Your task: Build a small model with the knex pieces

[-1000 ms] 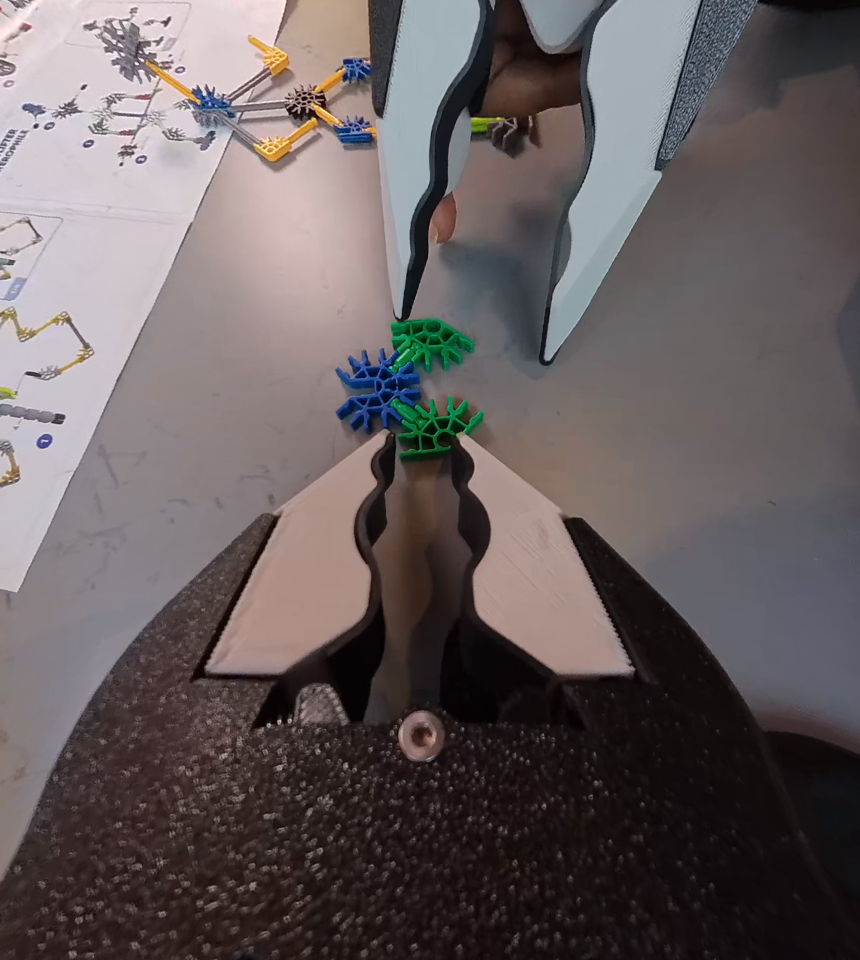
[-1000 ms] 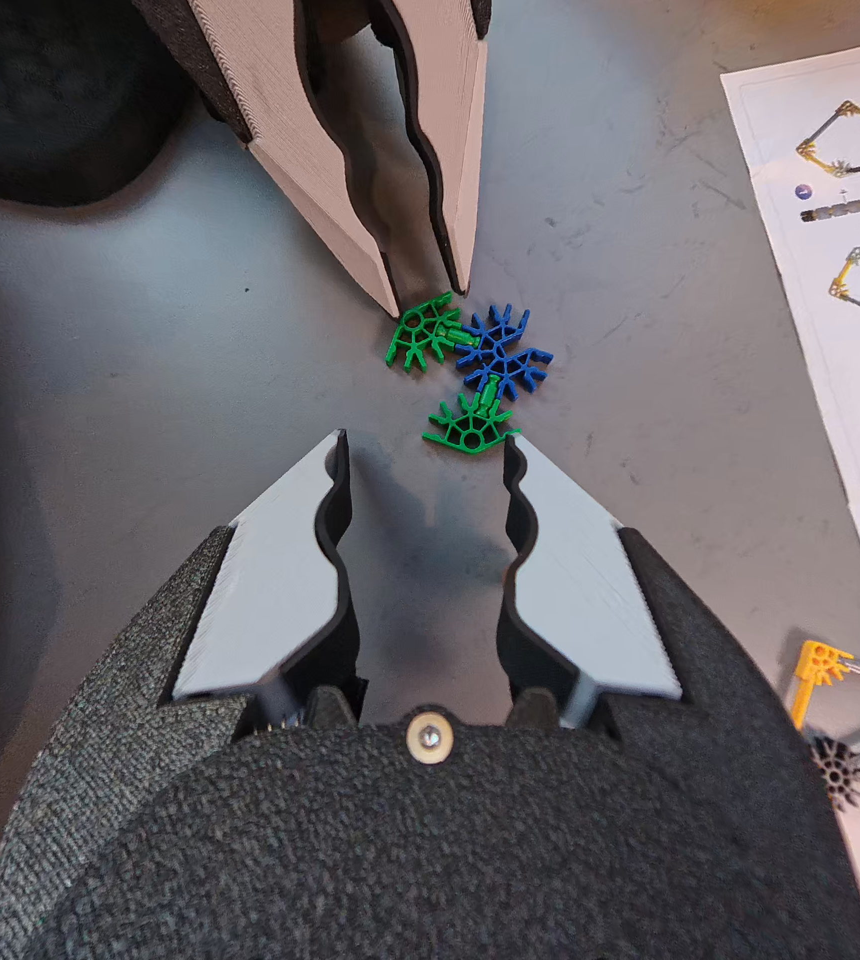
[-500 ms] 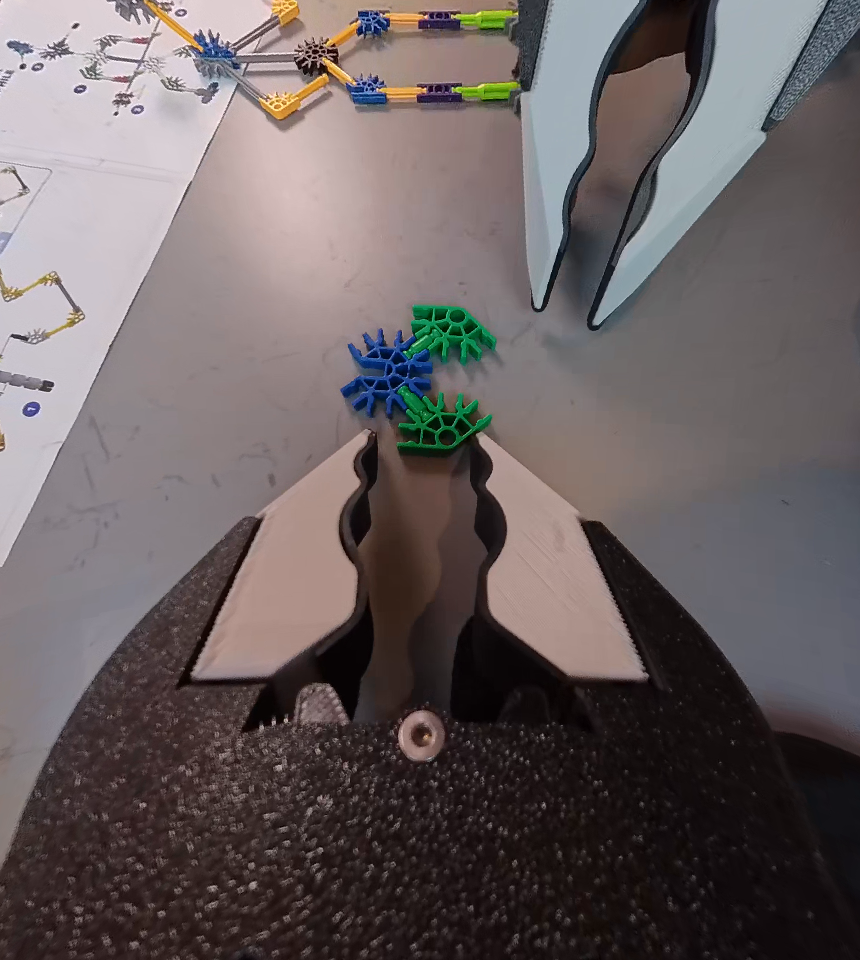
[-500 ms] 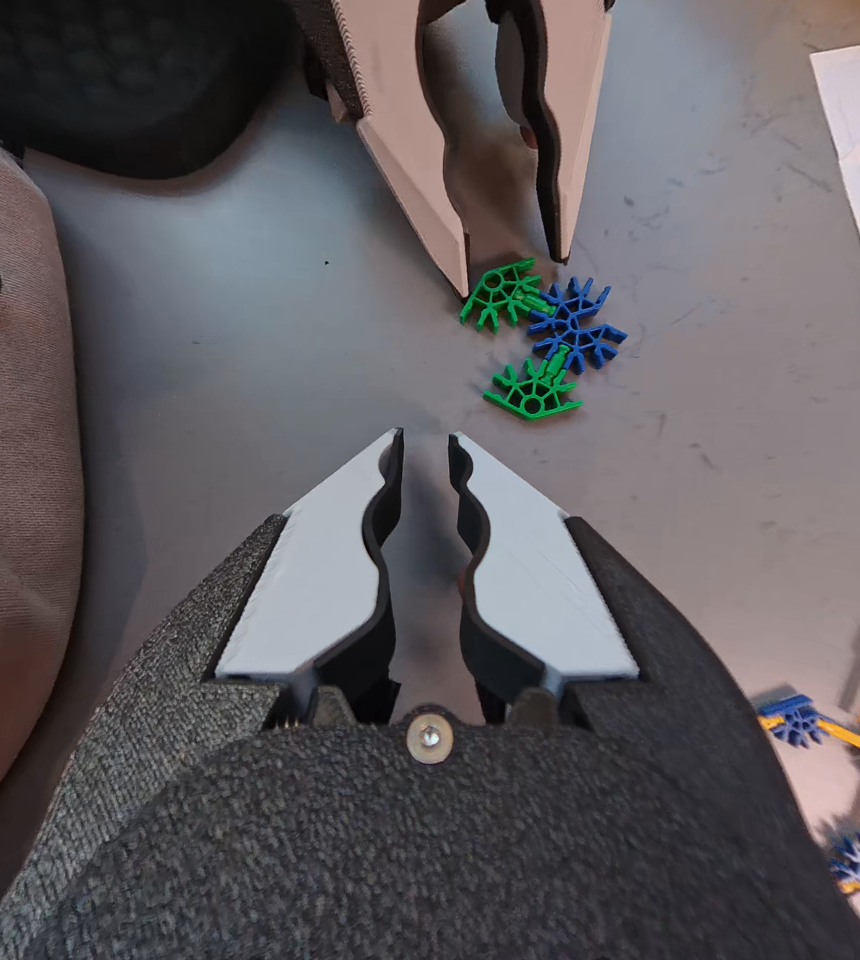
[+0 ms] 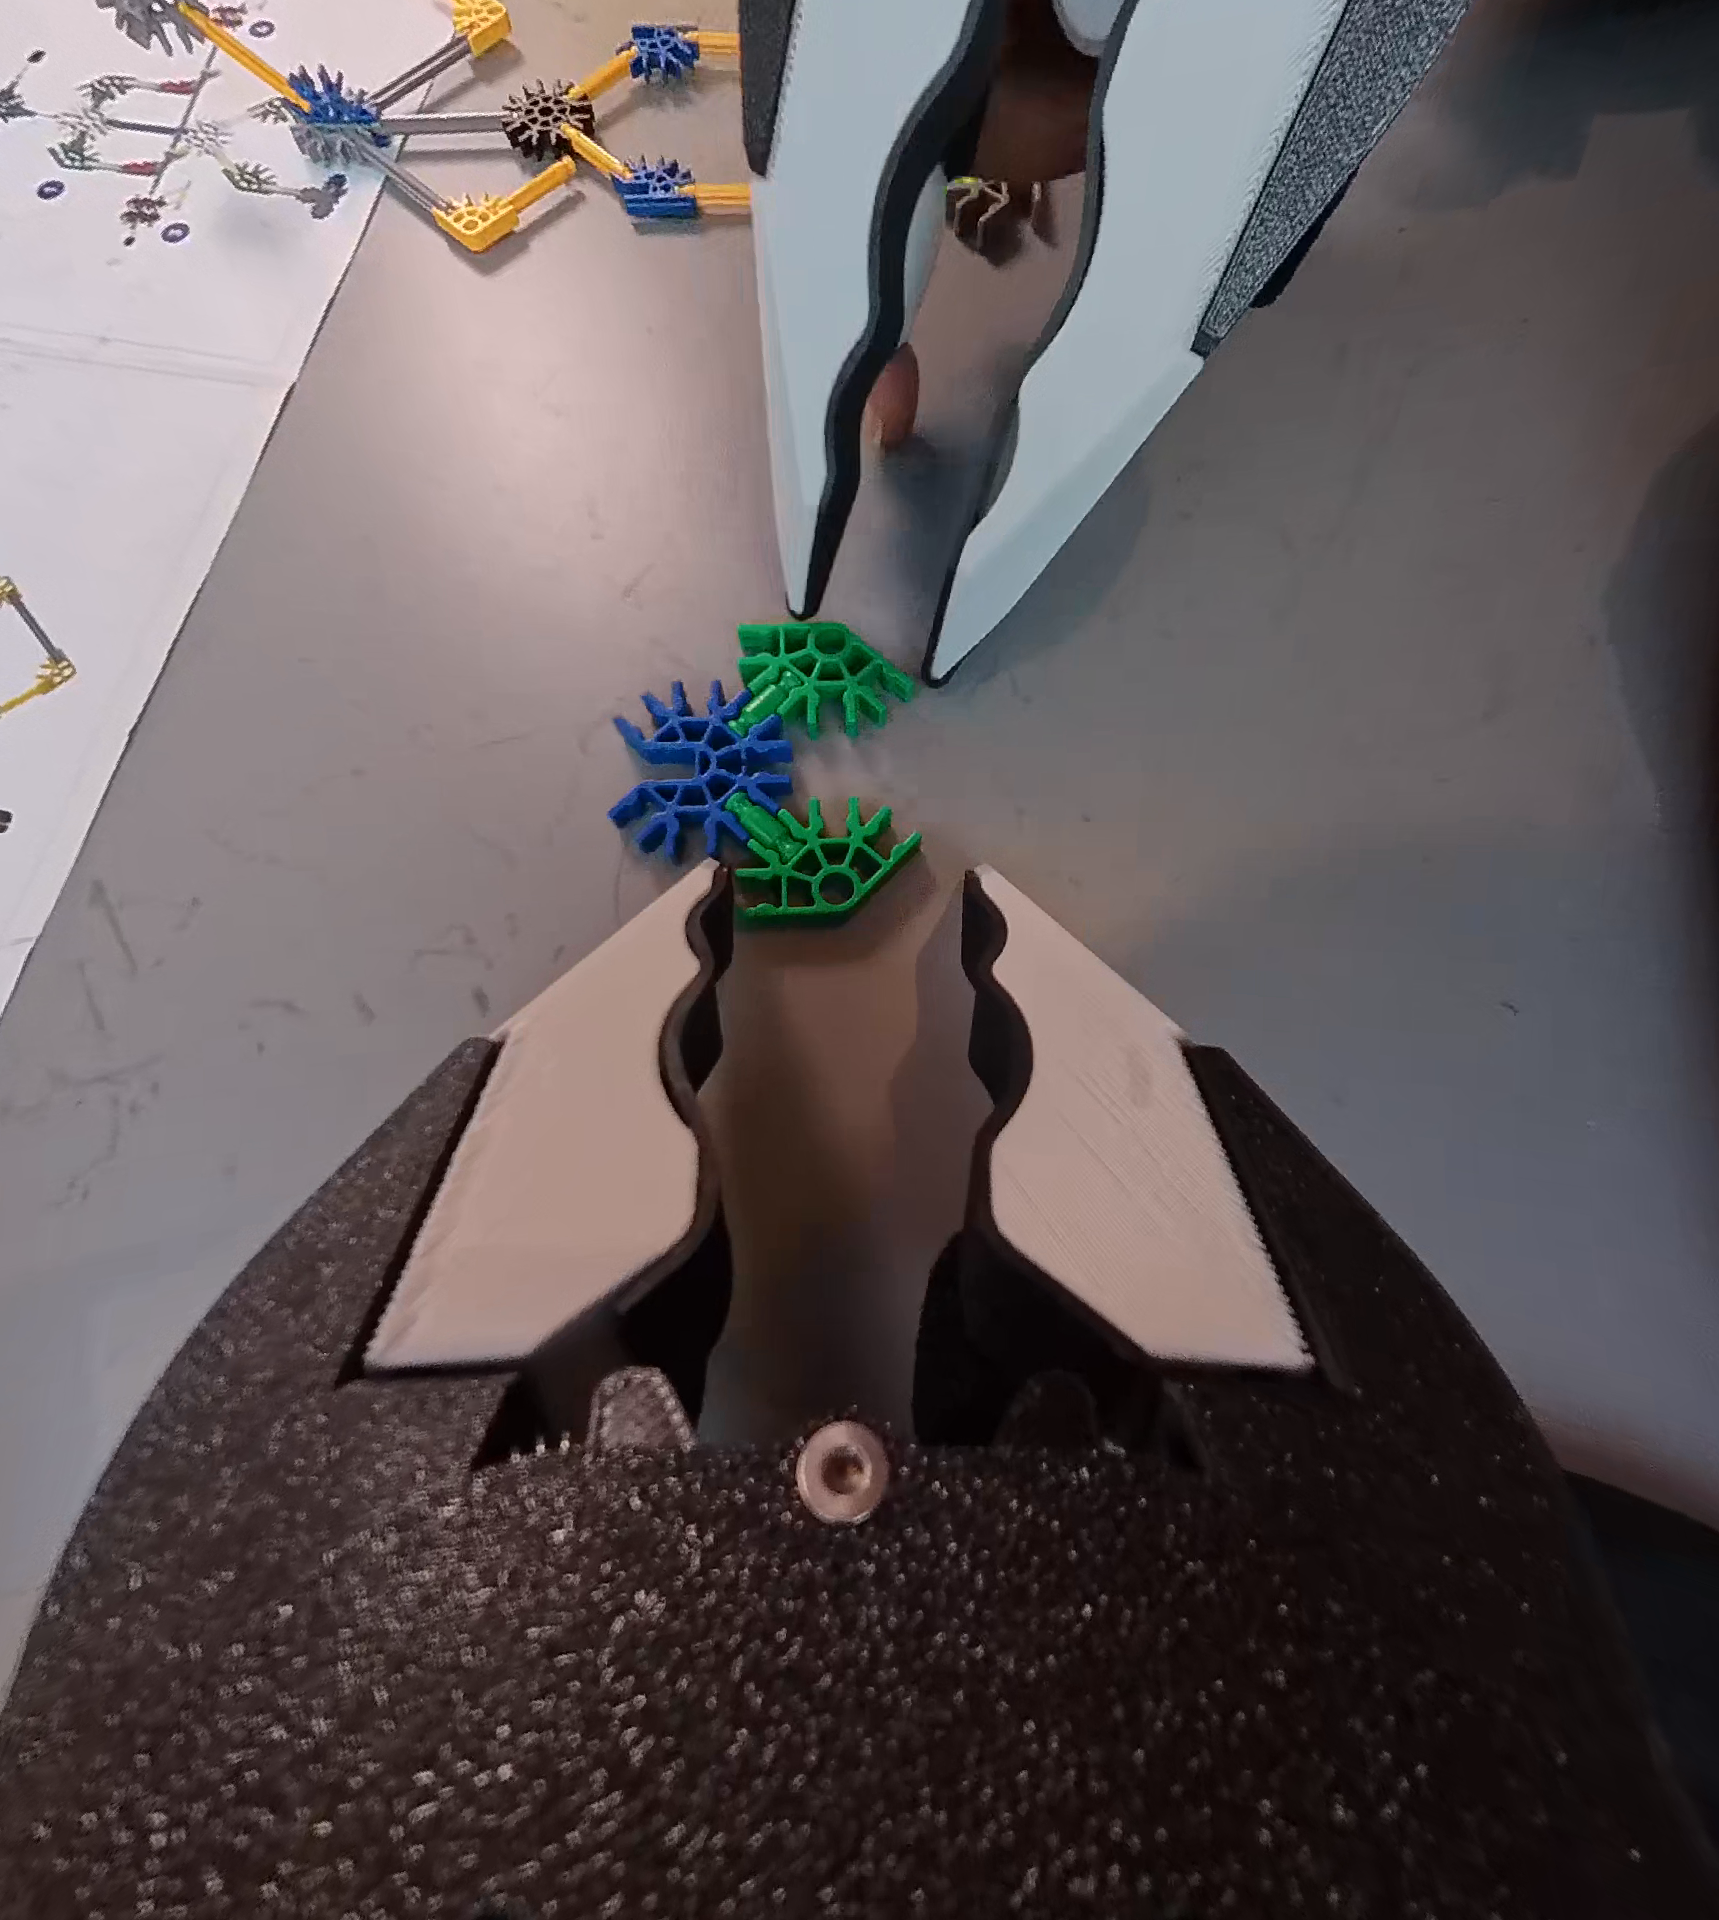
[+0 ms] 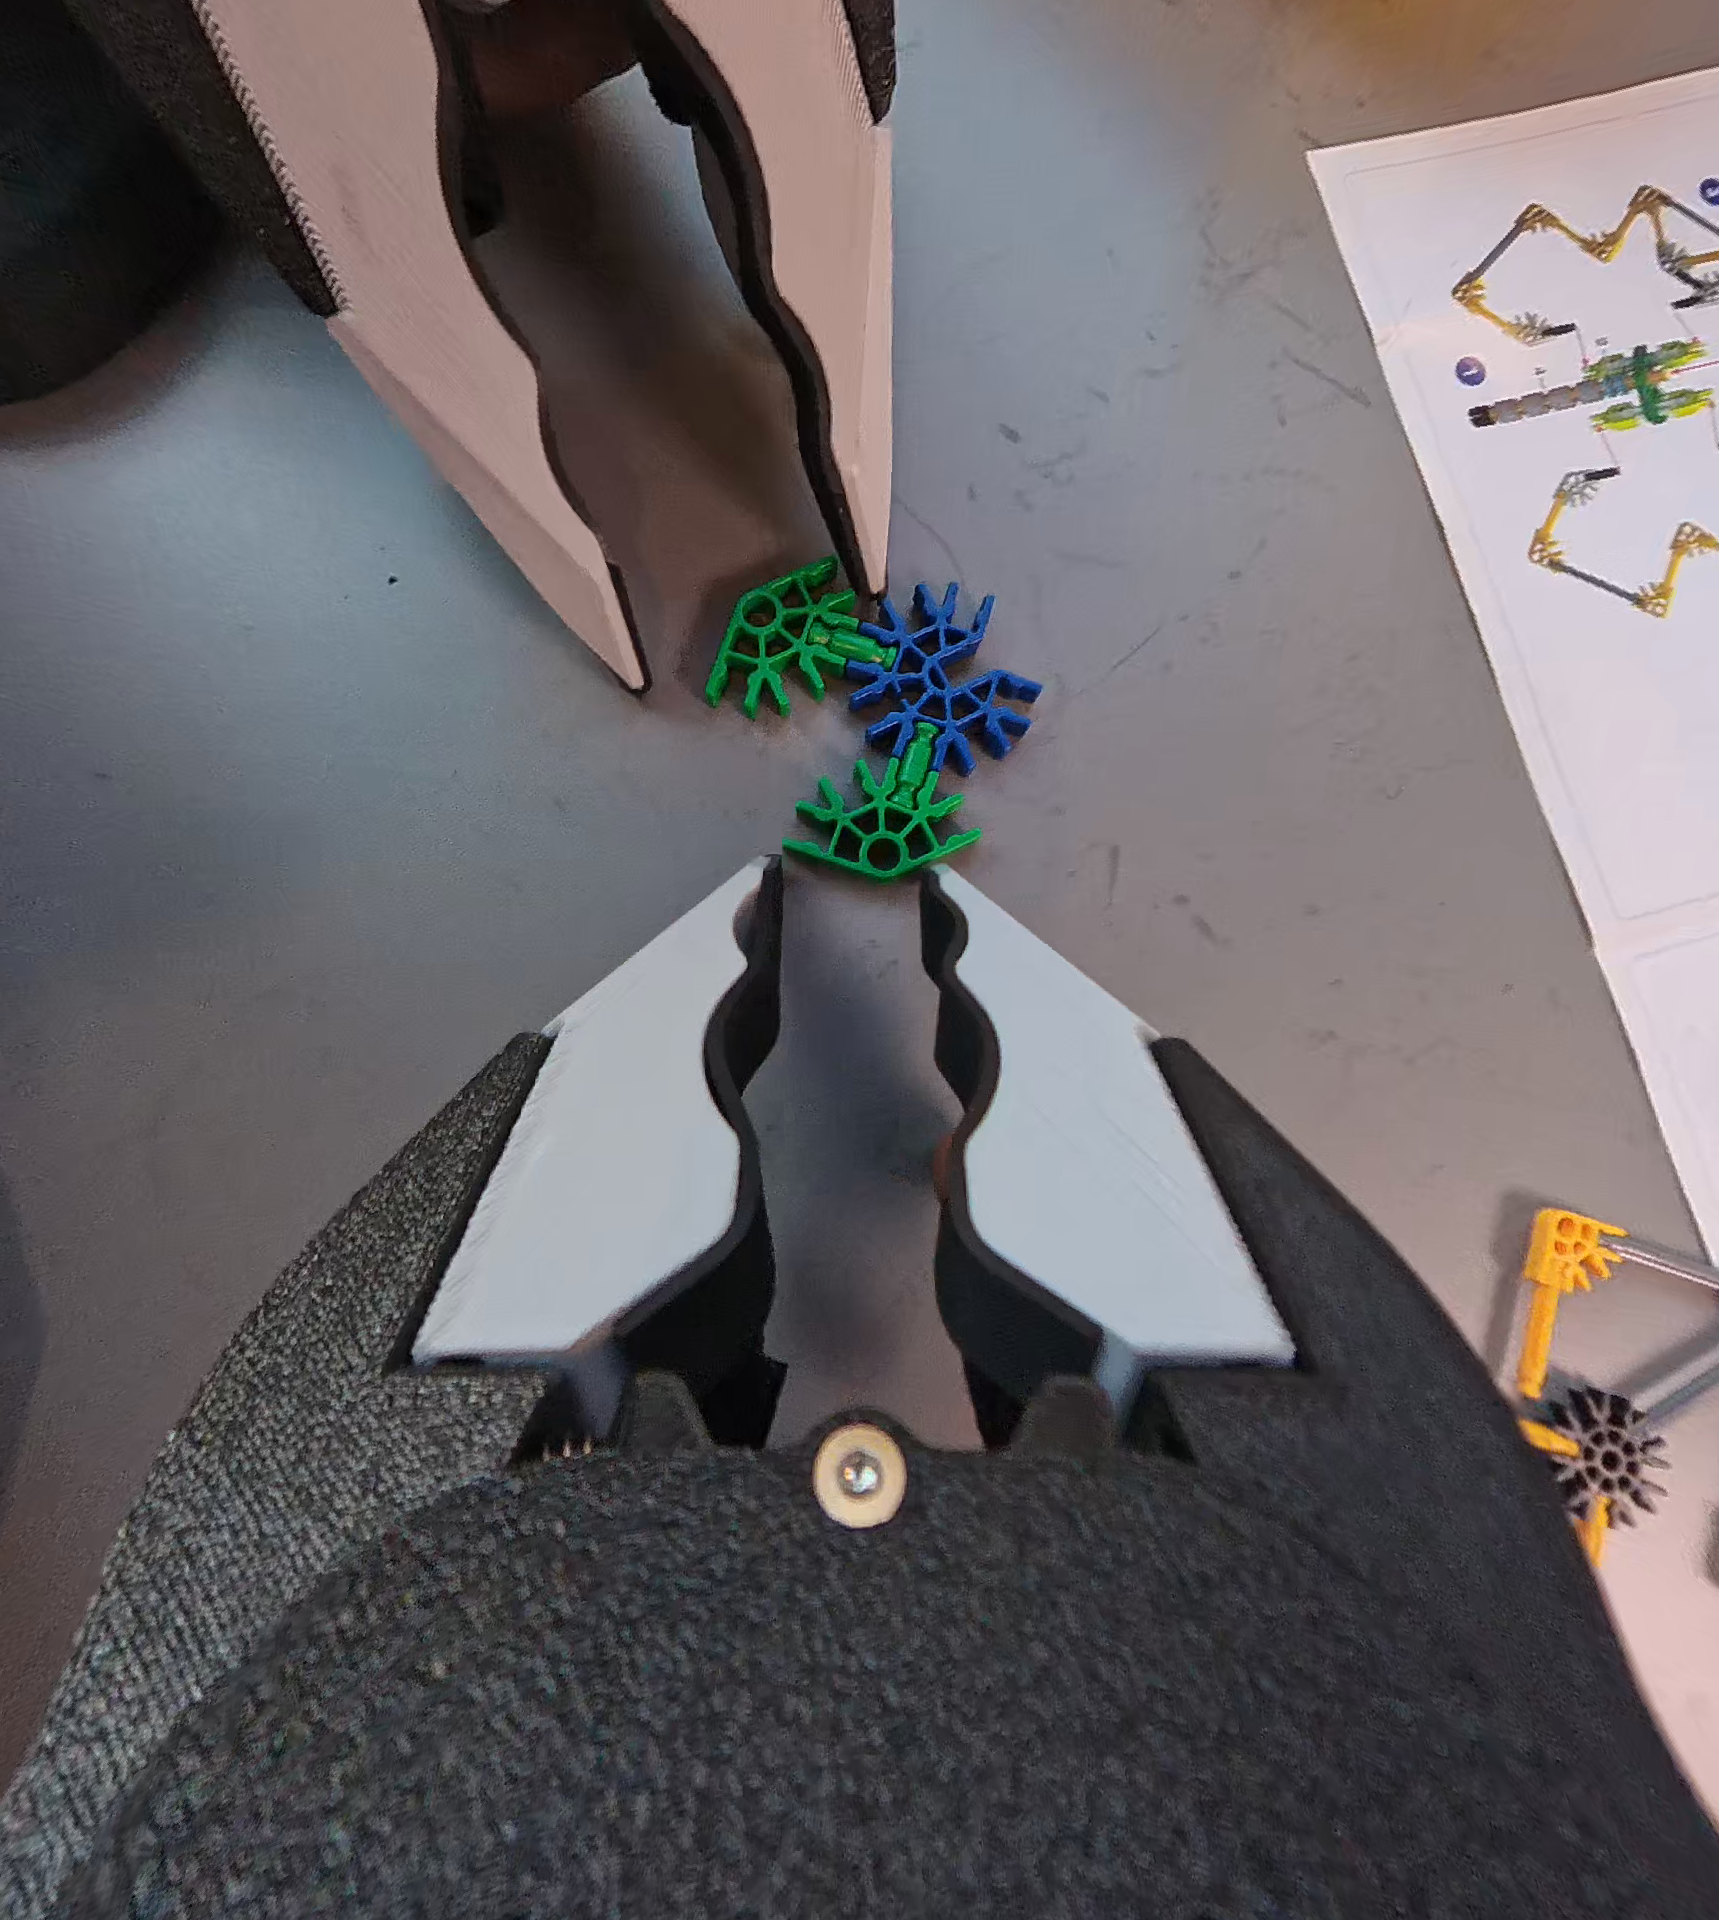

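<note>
Mid-frame on the grey table [image 5: 1354, 831], the green-and-blue connector cluster [image 5: 761, 769] lies between the left gripper [image 5: 844, 883] and right gripper [image 6: 850, 873], both parted, empty. Only the left wrist view shows the rod assembly's [image 5: 522, 135] full span, upper left, on the instruction sheet [image 5: 55, 416].

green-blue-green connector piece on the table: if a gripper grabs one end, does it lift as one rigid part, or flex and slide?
The connector piece looks like thin hard plastic, so probably light and stiff. Its short pegged joints may pivot or pop. Lying flat on the smooth table, it would likely slide, not roll.
</note>
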Available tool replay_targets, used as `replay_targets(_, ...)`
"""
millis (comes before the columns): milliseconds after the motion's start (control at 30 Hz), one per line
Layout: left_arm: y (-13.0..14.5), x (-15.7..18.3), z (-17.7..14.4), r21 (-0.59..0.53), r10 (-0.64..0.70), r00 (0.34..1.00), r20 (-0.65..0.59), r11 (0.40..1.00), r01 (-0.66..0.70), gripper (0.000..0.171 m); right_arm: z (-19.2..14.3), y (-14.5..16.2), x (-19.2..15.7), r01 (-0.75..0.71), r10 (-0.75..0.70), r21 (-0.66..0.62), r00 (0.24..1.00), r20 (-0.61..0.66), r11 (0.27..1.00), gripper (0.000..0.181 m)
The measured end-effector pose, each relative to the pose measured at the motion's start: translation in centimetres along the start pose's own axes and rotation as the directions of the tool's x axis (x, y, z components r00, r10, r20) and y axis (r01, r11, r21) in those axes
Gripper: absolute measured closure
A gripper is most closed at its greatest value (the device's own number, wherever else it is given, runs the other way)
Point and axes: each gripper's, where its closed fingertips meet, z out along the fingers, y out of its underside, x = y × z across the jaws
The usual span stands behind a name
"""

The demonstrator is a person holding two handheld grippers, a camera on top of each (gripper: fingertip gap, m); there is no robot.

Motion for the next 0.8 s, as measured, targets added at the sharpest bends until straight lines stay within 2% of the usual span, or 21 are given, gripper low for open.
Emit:
replay_targets(267,0.1,-0.9,-0.3,0.011,-0.011,0.999,0.032,1.000,0.011,0.131,-1.5,0.9,-3.1,0.028,-0.030,0.019,0.993,0.117,0.999,0.161)
replay_targets(400,0.1,-2.5,-0.7,0.015,-0.020,0.994,0.110,1.000,0.019,0.137,-2.0,0.2,-2.3,-0.042,0.029,0.099,0.991,0.128,0.994,0.158)
replay_targets(533,-1.9,-6.5,-3.3,0.144,-0.118,0.955,0.272,0.986,0.081,0.138,-2.9,-1.5,-0.4,-0.158,0.129,0.245,0.983,0.132,0.957,0.156)
replay_targets(633,-4.0,-11.0,-7.2,0.202,-0.145,0.882,0.447,0.978,0.058,0.145,-3.5,-2.4,0.5,-0.237,0.194,0.325,0.968,0.159,0.916,0.154)
replay_targets(700,-5.3,-13.8,-9.7,0.179,-0.130,0.851,0.509,0.983,0.043,0.151,-3.9,-2.7,1.0,-0.261,0.215,0.358,0.963,0.163,0.897,0.154)
replay_targets(800,-6.8,-17.9,-11.7,0.095,-0.140,0.857,0.496,0.990,0.107,0.152,-4.2,-2.9,1.2,-0.296,0.241,0.381,0.952,0.187,0.876,0.154)
